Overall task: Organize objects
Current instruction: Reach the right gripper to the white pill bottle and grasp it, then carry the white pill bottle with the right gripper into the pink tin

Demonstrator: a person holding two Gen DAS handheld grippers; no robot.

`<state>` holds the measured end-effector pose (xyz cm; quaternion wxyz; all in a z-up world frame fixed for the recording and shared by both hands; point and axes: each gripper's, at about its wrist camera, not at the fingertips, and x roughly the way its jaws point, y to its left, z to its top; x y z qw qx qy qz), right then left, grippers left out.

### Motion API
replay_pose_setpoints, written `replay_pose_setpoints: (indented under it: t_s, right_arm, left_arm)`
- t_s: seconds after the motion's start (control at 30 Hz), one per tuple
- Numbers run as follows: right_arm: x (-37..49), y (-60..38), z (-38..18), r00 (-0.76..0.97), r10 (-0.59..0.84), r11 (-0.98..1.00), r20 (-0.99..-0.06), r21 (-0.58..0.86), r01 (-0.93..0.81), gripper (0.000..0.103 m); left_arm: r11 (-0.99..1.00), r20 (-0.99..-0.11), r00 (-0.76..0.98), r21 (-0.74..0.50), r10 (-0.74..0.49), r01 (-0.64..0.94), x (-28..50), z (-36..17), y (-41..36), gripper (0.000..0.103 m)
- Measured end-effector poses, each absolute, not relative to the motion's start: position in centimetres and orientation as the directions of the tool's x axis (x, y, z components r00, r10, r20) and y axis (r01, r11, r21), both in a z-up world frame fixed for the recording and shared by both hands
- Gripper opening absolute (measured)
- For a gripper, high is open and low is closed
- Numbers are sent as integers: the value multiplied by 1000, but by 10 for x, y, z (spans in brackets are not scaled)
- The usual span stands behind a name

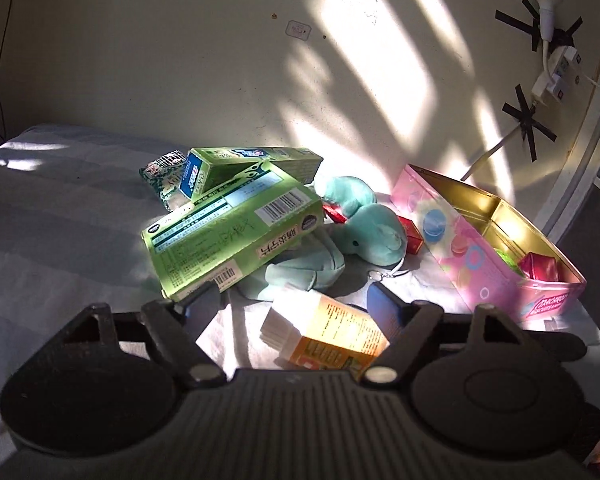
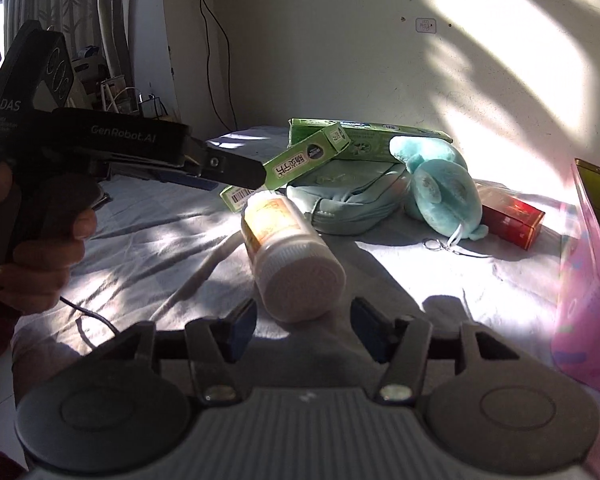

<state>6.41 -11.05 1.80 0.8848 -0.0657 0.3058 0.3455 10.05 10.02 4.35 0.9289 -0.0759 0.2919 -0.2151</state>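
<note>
A white pill bottle with an orange label (image 2: 294, 258) lies on its side on the sheet, cap toward my right gripper (image 2: 304, 322), which is open just in front of it. The bottle also shows in the left wrist view (image 1: 326, 334), between the open fingers of my left gripper (image 1: 294, 304). A large green box (image 1: 232, 236) leans on a teal pouch (image 1: 304, 268) by the left fingertip. A teal plush (image 1: 364, 224), a red box (image 2: 514, 216) and a second green box (image 1: 252, 166) lie behind. An open pink tin (image 1: 492, 248) stands at right.
The things lie on a grey-white bed sheet (image 1: 60, 220) against a cream wall. A keyring (image 2: 440, 246) lies by the plush. A small patterned packet (image 1: 164, 176) sits at the back left. A power strip (image 1: 556, 76) is taped to the wall.
</note>
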Motion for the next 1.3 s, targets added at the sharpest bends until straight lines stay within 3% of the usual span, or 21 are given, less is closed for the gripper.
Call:
replay_pose_setpoints:
  t_s: [0.2,0.27,0.47,0.7,1.0,1.3]
  right_arm:
    - [80,-90,11,582,546,749,-603,40,-662,58]
    - [85,-86,8,571,548,741,-611,39,-670,60]
    - [88,-86,4,552,561,728,-617,49,-684,60]
    - [65,-107,25,652,554,756,-518,-15,-654,59]
    - [61,-177,64,855,383,887,-350,-118,-446,52]
    - [96,-258,68,899,257,963,-354,12,-270,52]
  left_arm:
    - [870,-537,685,-281,-492,404,119,27,89,76]
    - [852,-529,667,-316,-524,419,122,23,90,69]
    - [855,-518,680,-305,-518,419,110,28,87,67]
    - [839,-452,707,-271,-544,472,95,65,62,65]
    - [721,-356,642,-160,-679,674,112,119,-52,64]
    - [646,-382,565,-123,-732,754,143,119,-153,64]
